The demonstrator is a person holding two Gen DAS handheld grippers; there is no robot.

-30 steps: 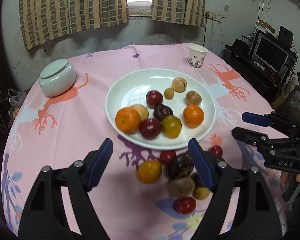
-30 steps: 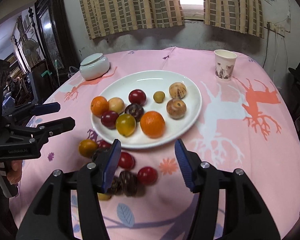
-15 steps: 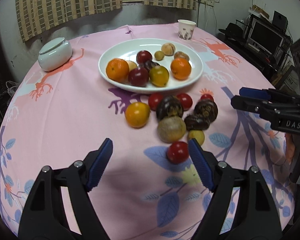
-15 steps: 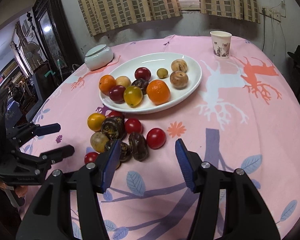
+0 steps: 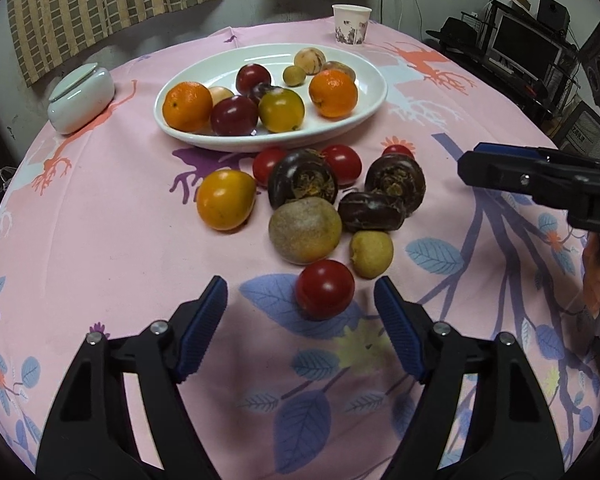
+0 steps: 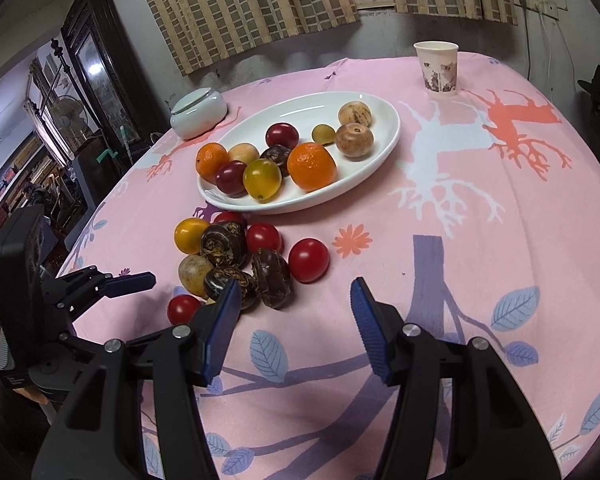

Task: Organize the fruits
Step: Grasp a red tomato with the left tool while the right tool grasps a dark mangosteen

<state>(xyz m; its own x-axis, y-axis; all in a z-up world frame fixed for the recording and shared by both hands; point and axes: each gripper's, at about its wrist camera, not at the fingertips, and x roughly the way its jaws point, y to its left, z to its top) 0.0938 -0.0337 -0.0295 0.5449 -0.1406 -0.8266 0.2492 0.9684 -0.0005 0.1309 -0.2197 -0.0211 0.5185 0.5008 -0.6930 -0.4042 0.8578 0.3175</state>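
Observation:
A white oval plate (image 5: 364,114) (image 6: 380,160) holds several fruits, among them two oranges (image 5: 187,106). A loose cluster lies on the pink cloth in front of it: a yellow-orange fruit (image 5: 225,199), red tomatoes, dark brown fruits (image 5: 302,178) and a tan fruit (image 5: 305,230). My left gripper (image 5: 300,300) is open, low over the cloth, with a red tomato (image 5: 325,289) just ahead between its fingers. My right gripper (image 6: 294,300) is open and empty, near a dark fruit (image 6: 272,278) and a red tomato (image 6: 308,260).
A white lidded jar (image 5: 80,96) (image 6: 198,114) stands at the back left. A paper cup (image 5: 351,24) (image 6: 437,68) stands behind the plate. A dark cabinet (image 6: 100,80) is left of the table; a monitor (image 5: 526,46) and shelves are right.
Both grippers have drawn back from the plate and lowered toward the loose fruits. The left one now has the nearest red tomato between its open fingers. No fruit has moved.

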